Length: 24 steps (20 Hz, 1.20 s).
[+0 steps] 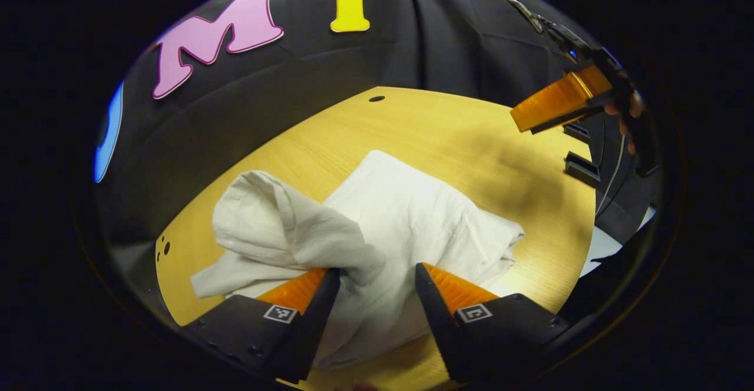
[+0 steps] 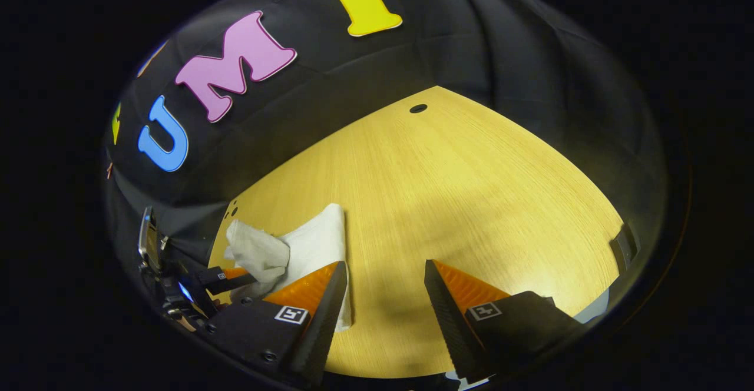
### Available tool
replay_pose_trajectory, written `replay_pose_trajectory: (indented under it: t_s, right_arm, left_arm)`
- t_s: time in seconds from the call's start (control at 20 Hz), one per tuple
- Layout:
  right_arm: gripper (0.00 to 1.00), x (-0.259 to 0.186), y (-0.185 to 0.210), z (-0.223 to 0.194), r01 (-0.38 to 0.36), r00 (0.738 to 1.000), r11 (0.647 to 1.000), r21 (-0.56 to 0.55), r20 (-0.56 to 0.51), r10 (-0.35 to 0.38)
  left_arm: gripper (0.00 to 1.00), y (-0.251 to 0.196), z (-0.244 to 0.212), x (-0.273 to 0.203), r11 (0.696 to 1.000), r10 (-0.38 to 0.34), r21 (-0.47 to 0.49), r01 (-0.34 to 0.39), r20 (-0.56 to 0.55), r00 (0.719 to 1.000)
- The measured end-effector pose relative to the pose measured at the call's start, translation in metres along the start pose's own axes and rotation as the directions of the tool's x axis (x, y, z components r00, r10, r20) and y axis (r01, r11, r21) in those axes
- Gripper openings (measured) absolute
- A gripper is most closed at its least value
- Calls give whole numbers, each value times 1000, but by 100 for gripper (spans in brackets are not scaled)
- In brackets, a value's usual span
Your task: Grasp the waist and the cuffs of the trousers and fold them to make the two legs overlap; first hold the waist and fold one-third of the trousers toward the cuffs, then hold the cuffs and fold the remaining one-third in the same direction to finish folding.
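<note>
Trousers (image 1: 406, 226), pale and already bundled into a thick folded stack, lying on the yellow wooden desk (image 1: 447, 126), toward its left side as seen in the right gripper view (image 2: 312, 244). One loose end raised in a rumpled hump at the left of the stack, draped against the inner face of one finger of the left claw (image 1: 377, 276); probably the last third mid-fold, lifted so it can be carried over the rest. Left claw spread wide over the cloth, the second finger well apart from the first, so no two-sided pinch visible; fabric seems hooked or dragged rather than clamped. Right claw (image 2: 386, 273) also spread wide, holding nothing, hovering over bare desk just beside the stack's edge; seen from the left gripper view up at the far right (image 1: 533, 114), lifted clear and gripped by a hand (image 1: 627, 114), likely parked out of the way. Small square black-and-white marker tags on each claw's fingers, patterns only, no readable words. No brand or label legible on the trousers.
</note>
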State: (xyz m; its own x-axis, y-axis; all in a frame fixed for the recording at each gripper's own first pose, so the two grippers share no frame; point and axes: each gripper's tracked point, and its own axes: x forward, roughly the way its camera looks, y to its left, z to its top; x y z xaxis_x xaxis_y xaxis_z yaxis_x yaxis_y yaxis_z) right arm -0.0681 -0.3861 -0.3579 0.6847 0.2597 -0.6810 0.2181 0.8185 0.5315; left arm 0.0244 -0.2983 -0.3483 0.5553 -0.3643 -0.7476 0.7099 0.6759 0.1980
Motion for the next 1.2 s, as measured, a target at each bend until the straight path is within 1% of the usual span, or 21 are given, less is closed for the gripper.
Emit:
replay_pose_trajectory:
  t_s: [0.05,0.1,0.2,0.3,0.45,0.55,0.7,0.9,1.05,1.15,1.2]
  right_arm:
    - [83,-1,5,-1,-3,1000,1000,-3,0,3]
    - [84,-1,8,-2,-4,1000,1000,-3,0,4]
    - [83,-3,17,-3,-6,1000,1000,5,5,6]
    - [83,-5,30,-5,-13,1000,1000,9,8,13]
    - [83,-9,58,-8,-41,999,999,10,13,41]
    - [83,-11,80,-9,-69,998,998,3,15,69]
    - [83,-12,109,-9,-111,994,994,-6,11,111]
    - [83,-12,138,-10,-150,989,989,-19,5,150]
    - [83,-13,151,-10,-165,986,985,-43,8,165]
    - [83,-14,156,-8,-170,985,984,-57,15,171]
    - [83,-13,158,-9,-171,985,983,-65,18,173]
  left_arm:
    - [92,2,7,-5,1000,1,-7,-1,19,1000]
    - [93,5,14,-11,1000,4,-9,-3,41,999]
    - [94,15,27,-23,999,21,-26,-19,85,996]
    - [94,25,33,-37,997,28,-70,-20,108,994]
    - [94,51,32,-58,988,76,-146,-58,118,990]
    - [94,71,26,-73,974,117,-208,-90,118,986]
    - [94,98,13,-94,936,161,-333,-118,106,981]
    - [94,133,-8,-124,851,231,-501,-158,87,969]
    - [91,155,-29,-145,795,281,-574,-196,61,958]
    - [94,164,-41,-155,769,308,-599,-224,41,950]
    - [94,166,-46,-159,759,317,-607,-234,32,948]
